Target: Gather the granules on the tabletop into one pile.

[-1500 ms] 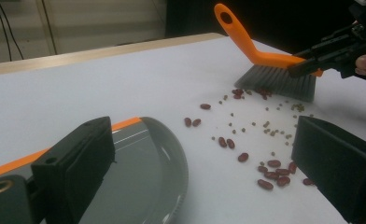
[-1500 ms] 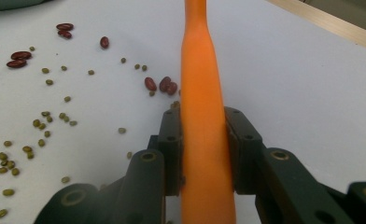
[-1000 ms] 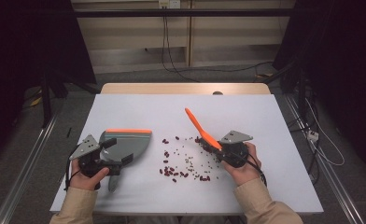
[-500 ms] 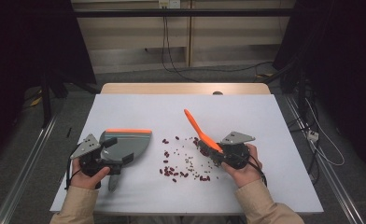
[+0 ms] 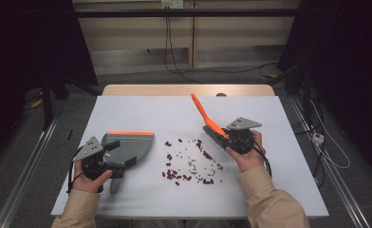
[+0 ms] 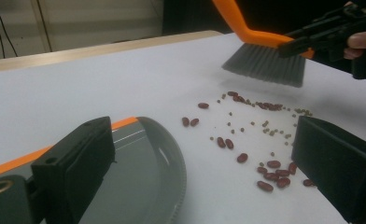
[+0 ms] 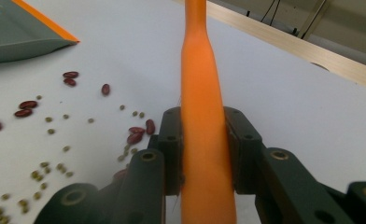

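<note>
Red beans and small green ones (image 5: 190,164) lie scattered mid-table. My right gripper (image 5: 227,137) is shut on the orange handle of a brush (image 5: 204,114), seen close up with the jaws clamped on both sides of the handle (image 7: 203,116). The grey bristles (image 6: 265,65) hang just past the far right edge of the beans (image 6: 265,163). A grey dustpan (image 5: 127,145) with an orange lip lies flat left of the beans. My left gripper (image 5: 121,153) is at the pan with its jaws wide apart: one jaw over the pan (image 6: 139,186), the other over bare table.
The white table (image 5: 141,109) ends in a wooden strip (image 5: 189,89) at the back. Metal rails (image 5: 27,166) run along the floor on both sides, and cables (image 5: 317,142) trail at the right. Bare tabletop stretches behind the beans.
The right gripper has carried the brush up and away toward the far right, off the beans. The left gripper and dustpan have stayed put.
</note>
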`<state>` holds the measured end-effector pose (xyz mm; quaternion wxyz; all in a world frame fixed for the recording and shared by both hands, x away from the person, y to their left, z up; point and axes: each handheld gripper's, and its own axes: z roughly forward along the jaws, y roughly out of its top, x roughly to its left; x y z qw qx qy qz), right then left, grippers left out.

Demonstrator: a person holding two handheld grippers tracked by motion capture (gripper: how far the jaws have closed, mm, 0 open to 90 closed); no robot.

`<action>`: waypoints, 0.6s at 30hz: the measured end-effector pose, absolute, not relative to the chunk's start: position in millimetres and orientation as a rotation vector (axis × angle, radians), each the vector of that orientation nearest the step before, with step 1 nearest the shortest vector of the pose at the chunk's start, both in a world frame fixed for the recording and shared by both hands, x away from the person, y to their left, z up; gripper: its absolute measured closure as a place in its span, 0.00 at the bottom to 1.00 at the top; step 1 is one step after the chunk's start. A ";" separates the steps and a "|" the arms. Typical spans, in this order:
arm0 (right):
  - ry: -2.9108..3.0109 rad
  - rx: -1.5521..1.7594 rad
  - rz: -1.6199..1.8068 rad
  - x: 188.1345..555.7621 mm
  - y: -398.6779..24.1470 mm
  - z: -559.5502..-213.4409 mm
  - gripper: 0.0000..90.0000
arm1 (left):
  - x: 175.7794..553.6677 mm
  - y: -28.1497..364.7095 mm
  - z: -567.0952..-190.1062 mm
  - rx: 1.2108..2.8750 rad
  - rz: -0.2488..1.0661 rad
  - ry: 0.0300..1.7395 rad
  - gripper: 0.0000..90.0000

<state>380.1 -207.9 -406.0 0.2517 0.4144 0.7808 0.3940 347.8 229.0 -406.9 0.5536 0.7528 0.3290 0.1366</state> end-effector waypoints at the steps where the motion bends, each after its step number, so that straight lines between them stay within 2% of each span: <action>1: 2.128 1.122 1.069 385.0 -206.8 -407.9 0.79 | 347.8 229.1 -407.1 1.779 0.323 0.778 0.06; 10: 2.170 1.023 1.053 415.2 -195.8 -420.6 0.79 | 350.0 230.2 -409.1 1.783 0.318 0.788 0.06; 18: 2.252 0.926 1.027 408.0 -180.6 -425.8 0.79 | 350.6 231.5 -411.6 1.788 0.320 0.798 0.06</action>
